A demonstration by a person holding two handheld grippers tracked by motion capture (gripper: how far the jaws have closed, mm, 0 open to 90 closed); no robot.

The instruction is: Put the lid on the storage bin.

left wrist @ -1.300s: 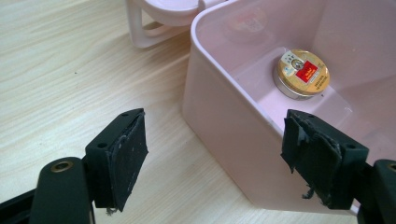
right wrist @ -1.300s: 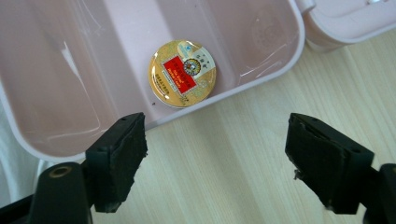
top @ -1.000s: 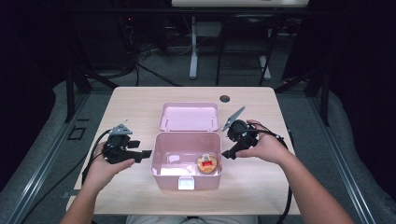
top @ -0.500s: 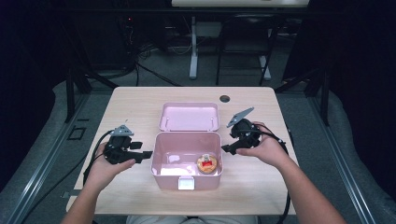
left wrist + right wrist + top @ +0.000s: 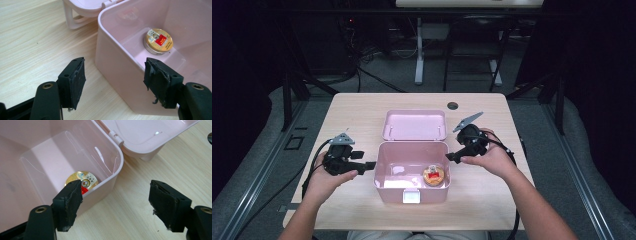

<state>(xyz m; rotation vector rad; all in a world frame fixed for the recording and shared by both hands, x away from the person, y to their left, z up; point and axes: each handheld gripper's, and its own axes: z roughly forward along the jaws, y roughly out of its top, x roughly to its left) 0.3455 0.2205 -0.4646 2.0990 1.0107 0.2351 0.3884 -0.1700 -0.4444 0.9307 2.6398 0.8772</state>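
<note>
The right gripper stands with its jaws spread wide and empty, hovering at the box's 3 o'clock wall, one jaw over the rim and the other outside above the table. In the right gripper view its rubber pads look black, matte and frayed at the edges. The left gripper is likewise wide apart and holds nothing; in the left gripper view its jaws straddle the box's 9 o'clock wall without touching it.

The box is pale pink plastic, smooth and slightly glossy, with rounded corners and a white latch at 6 o'clock. Its lid lies flung back flat at 12 o'clock, hinged to the rear rim. Inside, toward the 4 o'clock corner of the floor, sits a small round tin: a flat metal disc with a gold top and a red label.

The tin seems settled in the box, so the step in hand looks like closing up. That would call for one gripper to reach the lid's far edge and swing it forward over the hinge, while the other steadies the light box against sliding on the smooth wooden table.
</note>
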